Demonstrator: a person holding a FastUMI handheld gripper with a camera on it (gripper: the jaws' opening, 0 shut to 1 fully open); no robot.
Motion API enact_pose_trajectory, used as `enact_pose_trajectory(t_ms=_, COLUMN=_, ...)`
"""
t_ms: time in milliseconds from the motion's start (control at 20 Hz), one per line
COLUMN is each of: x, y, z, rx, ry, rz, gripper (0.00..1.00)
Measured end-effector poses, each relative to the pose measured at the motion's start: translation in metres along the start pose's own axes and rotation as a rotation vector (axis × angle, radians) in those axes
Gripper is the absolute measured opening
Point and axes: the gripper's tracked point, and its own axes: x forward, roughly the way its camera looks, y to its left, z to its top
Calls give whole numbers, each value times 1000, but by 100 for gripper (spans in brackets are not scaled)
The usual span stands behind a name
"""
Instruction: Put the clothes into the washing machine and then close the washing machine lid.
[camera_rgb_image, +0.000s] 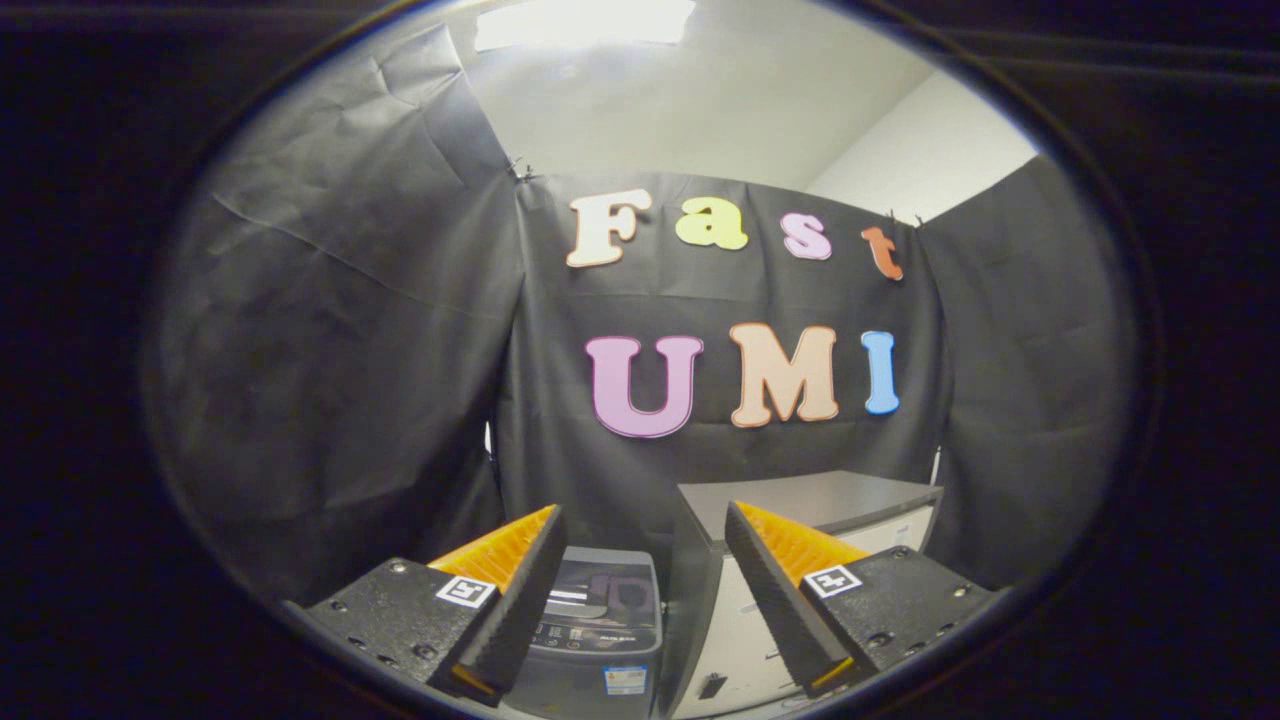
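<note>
Hanging above the scene, the tongs (640, 590) stand wide apart with nothing between their fingers. At about seven o'clock from the middle of the scene, the left finger (500, 590) slants inward, its ridged pad facing the gap.

Between the two fingers, and well beyond them, at six o'clock, sits the washing machine (595, 630). It is a small grey top-loader with its lid (600, 590) lying flat and shut; the lid has a dark glossy window, and a control strip runs along the front edge. A small sticker shows on the front wall. No clothes can be made out on or beside it from this angle.

Just beside the machine, toward five o'clock, stands a pale cabinet (800, 500) with a grey top surface and light drawer fronts; whether it touches the machine cannot be told. The right finger (780, 590) crosses in front of this cabinet, hiding part of its front.

Black cloth walls (330, 350) close the booth from nine o'clock round to three, with a white ceiling (720, 100) at twelve.
</note>
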Motion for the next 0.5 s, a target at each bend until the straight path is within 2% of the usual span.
enact_pose_trajectory(t_ms=300, x=-36, y=-6, z=-8, rx=0, ry=-3, rz=-10, gripper=96)
enact_pose_trajectory(t_ms=500, x=-52, y=-11, z=-7, rx=95, ry=-6, rz=1, gripper=96)
